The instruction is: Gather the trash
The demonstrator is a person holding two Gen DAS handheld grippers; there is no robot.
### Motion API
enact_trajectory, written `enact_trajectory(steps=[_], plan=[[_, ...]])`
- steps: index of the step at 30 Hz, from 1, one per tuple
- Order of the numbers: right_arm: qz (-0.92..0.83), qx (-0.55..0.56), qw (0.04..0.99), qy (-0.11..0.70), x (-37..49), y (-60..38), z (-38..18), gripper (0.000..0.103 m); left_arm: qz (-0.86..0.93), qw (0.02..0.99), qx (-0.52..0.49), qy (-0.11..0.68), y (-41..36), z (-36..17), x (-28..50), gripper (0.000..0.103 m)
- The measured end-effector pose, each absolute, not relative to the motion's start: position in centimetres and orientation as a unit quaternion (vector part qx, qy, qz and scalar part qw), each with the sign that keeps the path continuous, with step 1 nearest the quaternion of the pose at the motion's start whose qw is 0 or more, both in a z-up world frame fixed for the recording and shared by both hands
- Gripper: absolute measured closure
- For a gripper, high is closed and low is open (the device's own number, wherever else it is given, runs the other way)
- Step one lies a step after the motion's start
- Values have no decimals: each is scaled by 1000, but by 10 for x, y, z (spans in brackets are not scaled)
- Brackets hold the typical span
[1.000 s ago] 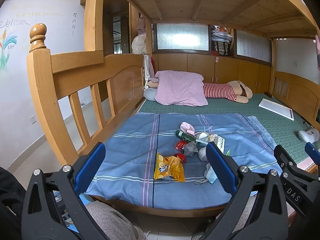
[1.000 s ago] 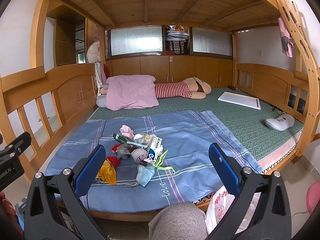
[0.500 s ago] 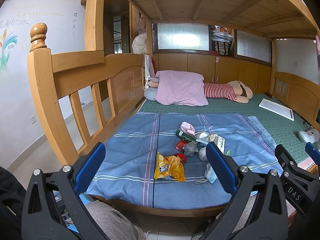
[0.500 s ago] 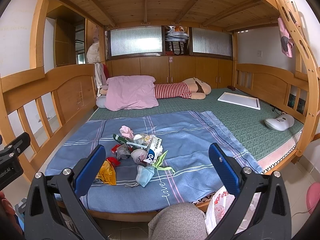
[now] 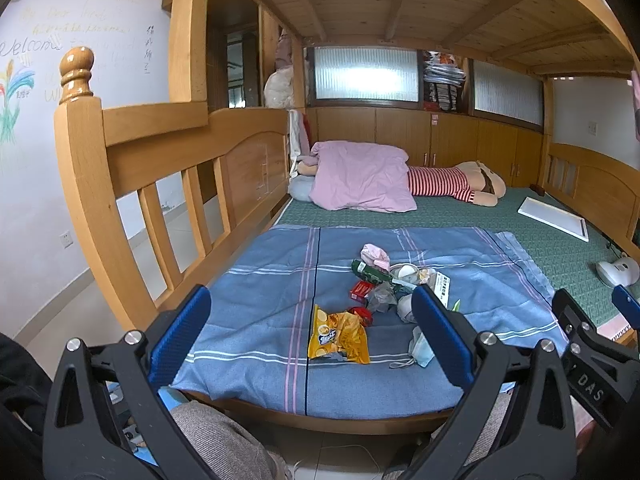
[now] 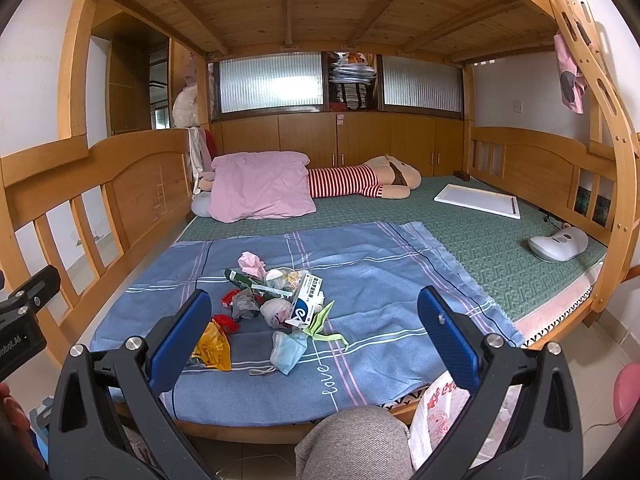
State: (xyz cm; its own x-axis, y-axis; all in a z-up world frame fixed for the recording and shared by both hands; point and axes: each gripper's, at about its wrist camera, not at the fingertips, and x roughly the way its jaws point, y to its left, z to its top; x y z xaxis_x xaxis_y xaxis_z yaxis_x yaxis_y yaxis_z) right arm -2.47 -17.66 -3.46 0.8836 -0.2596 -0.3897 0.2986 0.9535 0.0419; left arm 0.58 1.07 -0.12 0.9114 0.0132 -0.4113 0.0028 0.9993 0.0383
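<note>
Before you is the wooden bunk bed [image 6: 120, 184] with a blue striped sheet [image 6: 380, 280] spread on its green mat. The trash pile [image 6: 276, 300] lies near the middle of this sheet, with the yellow snack bag [image 5: 338, 336] and the blue face mask [image 6: 289, 346] at its near edge. Your left gripper [image 5: 312, 336] and right gripper [image 6: 314, 336] both have the fingers wide apart and hold nothing.

Count on the blue sheet [image 6: 384, 276]: 1 yellow chip bag [image 5: 338, 336], 1 blue face mask [image 6: 289, 346], 1 pink crumpled tissue [image 6: 251, 263], 1 green wrapper [image 5: 370, 273], 1 red packet [image 5: 361, 290], 1 white box [image 6: 308, 300]. Rest of pile too tangled to count. At 12 o'clock: 1 pink pillow [image 6: 260, 190], 1 striped plush toy [image 6: 360, 180]. At 2 o'clock: 1 white board [image 6: 478, 201].
</note>
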Motion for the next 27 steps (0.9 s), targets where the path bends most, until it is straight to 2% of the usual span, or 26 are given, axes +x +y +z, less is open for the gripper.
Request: enact_trajectory(steps=[3, 7, 9, 12, 14, 16, 20, 21, 27], plan=[[-146, 44, 969, 196, -21, -179, -38, 3, -7, 973, 20, 229, 12, -6, 15, 3], [-123, 29, 970, 208, -13, -177, -54, 3, -3, 977, 20, 211, 25, -14, 16, 3], [-102, 44, 980, 167, -26, -174, -55, 3, -2, 980, 4, 201, 38, -20, 16, 3], [-42, 83, 994, 52, -51, -172, -67, 3, -12, 976, -28, 213, 59, -31, 23, 3], [-27, 93, 995, 33, -45, -169, -78, 3, -32, 969, -52, 238, 72, -42, 31, 3], [-43, 93, 992, 72, -22, -168, -88, 3, -56, 955, -80, 281, 86, -57, 45, 3], [-12, 125, 951, 283, 68, -168, -133, 3, -28, 948, -114, 297, 117, -80, 62, 3], [-3, 130, 941, 313, 82, -165, -145, 3, -17, 949, -121, 291, 126, -82, 66, 3], [65, 96, 917, 382, 162, -105, -196, 3, 3, 949, -156, 273, 162, -93, 92, 3]])
